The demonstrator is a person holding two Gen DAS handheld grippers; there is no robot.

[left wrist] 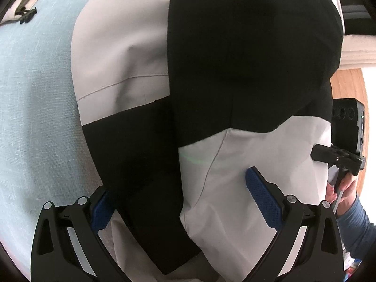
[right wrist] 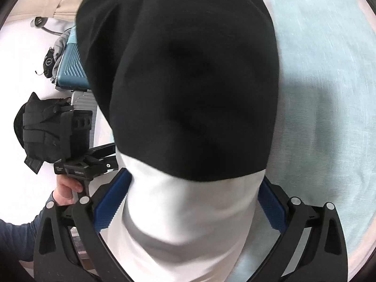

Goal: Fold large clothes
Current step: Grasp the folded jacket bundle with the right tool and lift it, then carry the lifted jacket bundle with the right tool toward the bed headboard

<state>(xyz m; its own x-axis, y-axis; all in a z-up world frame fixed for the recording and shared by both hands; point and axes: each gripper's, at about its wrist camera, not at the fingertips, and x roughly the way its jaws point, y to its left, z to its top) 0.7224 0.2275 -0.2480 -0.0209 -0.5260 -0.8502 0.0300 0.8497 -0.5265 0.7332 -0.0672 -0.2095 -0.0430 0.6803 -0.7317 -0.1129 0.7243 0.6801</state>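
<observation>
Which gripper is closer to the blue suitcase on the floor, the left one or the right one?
Left. In the right wrist view the left gripper is at the jacket's edge on the suitcase side; the right gripper is farther, toward the blue sheet.

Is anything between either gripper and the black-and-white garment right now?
Nothing visible: the black-and-white fabric garment already lies between the open fingers of the left gripper and the right gripper.
</observation>
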